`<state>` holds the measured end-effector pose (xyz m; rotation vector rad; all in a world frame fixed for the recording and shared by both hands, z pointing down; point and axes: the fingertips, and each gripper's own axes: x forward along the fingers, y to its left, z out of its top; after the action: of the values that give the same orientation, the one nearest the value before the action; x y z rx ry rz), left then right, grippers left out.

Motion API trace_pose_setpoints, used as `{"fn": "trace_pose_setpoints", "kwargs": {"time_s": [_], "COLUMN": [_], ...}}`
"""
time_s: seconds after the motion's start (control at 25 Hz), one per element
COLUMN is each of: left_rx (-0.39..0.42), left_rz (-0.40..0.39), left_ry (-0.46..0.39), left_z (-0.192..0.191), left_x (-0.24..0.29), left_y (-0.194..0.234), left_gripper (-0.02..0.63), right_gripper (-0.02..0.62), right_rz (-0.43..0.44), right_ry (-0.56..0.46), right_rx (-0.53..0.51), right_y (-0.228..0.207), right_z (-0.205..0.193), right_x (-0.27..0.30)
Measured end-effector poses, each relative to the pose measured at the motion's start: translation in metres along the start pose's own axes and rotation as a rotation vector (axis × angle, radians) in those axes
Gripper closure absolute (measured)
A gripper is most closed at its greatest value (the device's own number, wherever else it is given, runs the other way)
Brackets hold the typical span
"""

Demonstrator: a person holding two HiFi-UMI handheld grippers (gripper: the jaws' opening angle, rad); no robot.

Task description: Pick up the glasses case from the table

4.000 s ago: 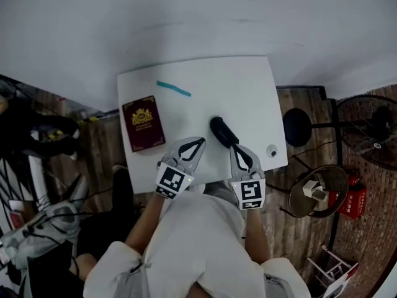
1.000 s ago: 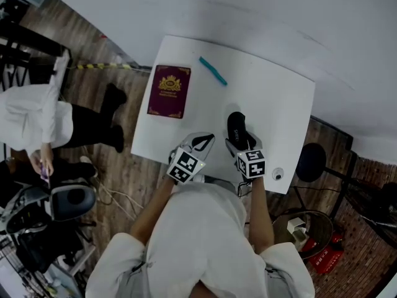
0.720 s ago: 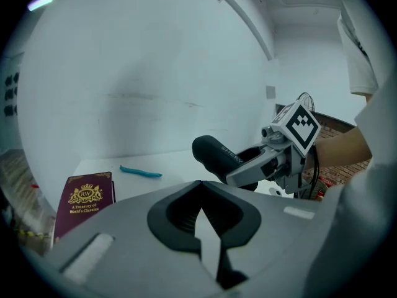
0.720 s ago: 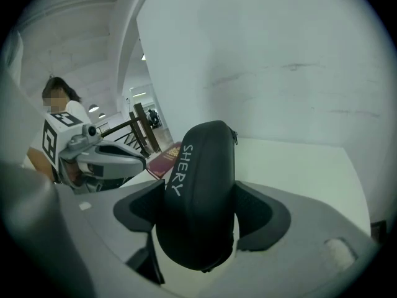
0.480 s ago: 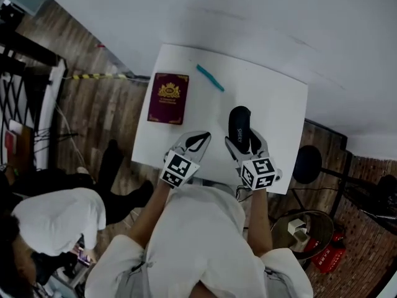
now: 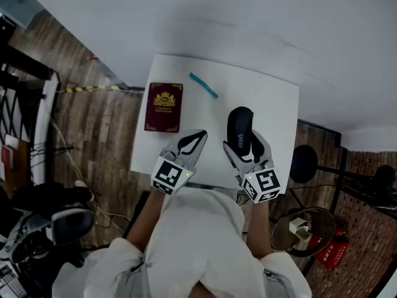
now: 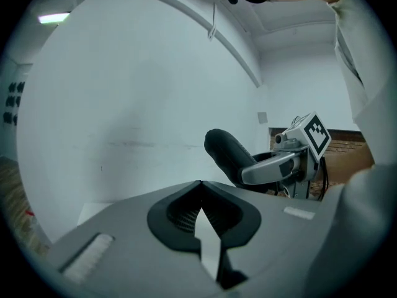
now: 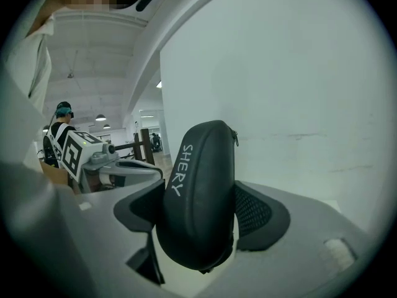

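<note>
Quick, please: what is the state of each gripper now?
Left gripper: closed, empty.
Right gripper: closed on the case.

Four seconds ago the black oval hard-shell glasses case (image 6: 239, 126) lay flat near the front edge of the white desk (image 6: 273, 104). Now the right gripper (image 6: 246, 146) has closed its jaws on it and holds it lifted off the desk.

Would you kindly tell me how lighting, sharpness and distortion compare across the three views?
Head view: even, soft light, white table sharp, room edges bowed. Left gripper view: round fisheye with black corners, wall lines curved, left gripper slightly soft up close. Right gripper view: same fisheye; glasses case sharp, its lettering legible.
</note>
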<state>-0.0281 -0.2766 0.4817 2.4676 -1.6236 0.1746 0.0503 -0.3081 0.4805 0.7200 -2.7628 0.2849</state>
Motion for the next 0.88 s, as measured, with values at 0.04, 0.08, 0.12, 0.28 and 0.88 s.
{"fn": "trace_pose_setpoints", "kwargs": {"time_s": [0.04, 0.08, 0.12, 0.28, 0.88], "left_rx": [0.006, 0.012, 0.018, 0.044, 0.079], "left_rz": [-0.005, -0.01, -0.016, -0.04, -0.079], "left_ry": [-0.012, -0.023, -0.032, -0.053, -0.062], "left_z": [0.006, 0.011, 0.015, 0.027, 0.034], "left_x": [-0.001, -0.002, -0.002, -0.004, -0.003], "left_y": [0.0, 0.0, -0.001, -0.003, -0.005], "left_gripper": [0.586, 0.586, 0.586, 0.586, 0.586], "right_gripper": [0.252, 0.252, 0.252, 0.256, 0.256], "right_rz": [0.0, -0.002, -0.004, -0.02, -0.043], "right_ry": [-0.008, -0.015, -0.021, -0.041, -0.073], "right_rx": [-0.006, -0.013, -0.019, -0.03, -0.039], "right_y": [0.002, 0.003, 0.005, 0.007, 0.006], "right_z": [0.003, 0.006, 0.008, 0.012, 0.024], "right_x": [-0.001, -0.002, -0.002, -0.004, -0.006]}}
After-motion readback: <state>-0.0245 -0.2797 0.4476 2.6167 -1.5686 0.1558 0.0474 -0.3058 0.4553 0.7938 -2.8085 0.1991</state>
